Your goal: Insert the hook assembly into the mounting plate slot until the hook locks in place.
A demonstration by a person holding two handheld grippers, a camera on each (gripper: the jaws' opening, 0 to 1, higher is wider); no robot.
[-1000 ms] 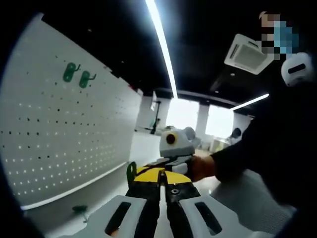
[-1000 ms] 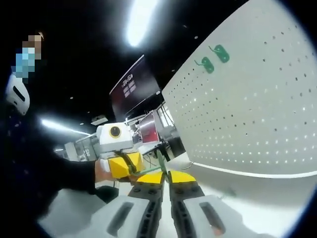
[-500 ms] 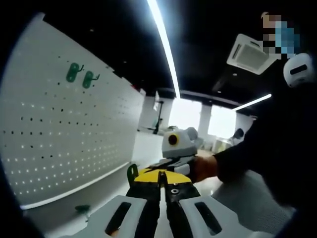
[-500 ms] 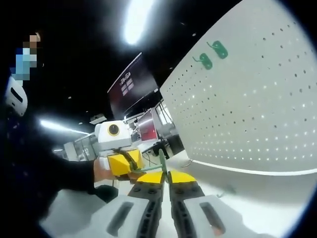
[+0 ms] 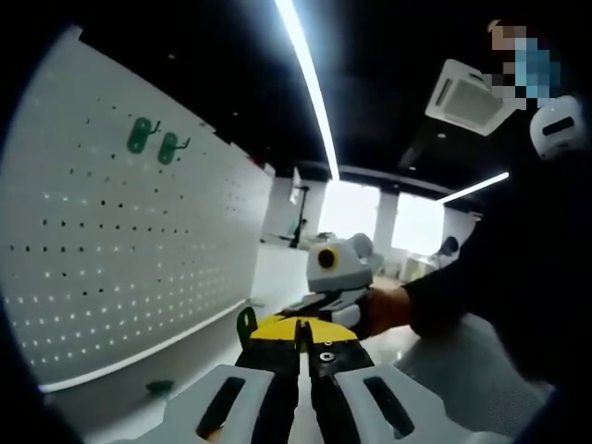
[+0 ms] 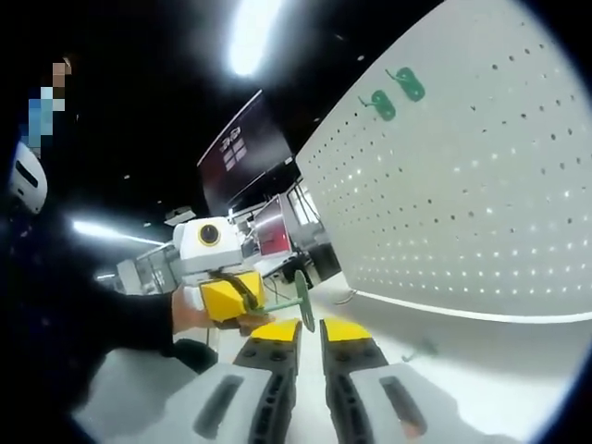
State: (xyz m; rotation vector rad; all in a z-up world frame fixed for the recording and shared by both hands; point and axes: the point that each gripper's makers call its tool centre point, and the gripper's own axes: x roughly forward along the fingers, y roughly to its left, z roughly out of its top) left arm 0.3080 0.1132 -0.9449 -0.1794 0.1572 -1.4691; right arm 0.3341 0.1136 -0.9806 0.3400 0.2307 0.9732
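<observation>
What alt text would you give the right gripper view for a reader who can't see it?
The right gripper, seen from behind its yellow-tipped jaws, holds a green hook between them, while the left gripper in a person's hand reaches in from the left. A white pegboard on the right carries two mounted green hooks near its top.

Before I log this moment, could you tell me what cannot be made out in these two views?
- Left gripper view: the small green hook is half hidden behind the left tool's yellow tips, so the grip is unclear.
- Right gripper view: whether the right tool pinches the hook or merely flanks it is unclear.
- Both views: the two green hooks on the white perforated board are too small to show locking.
</observation>
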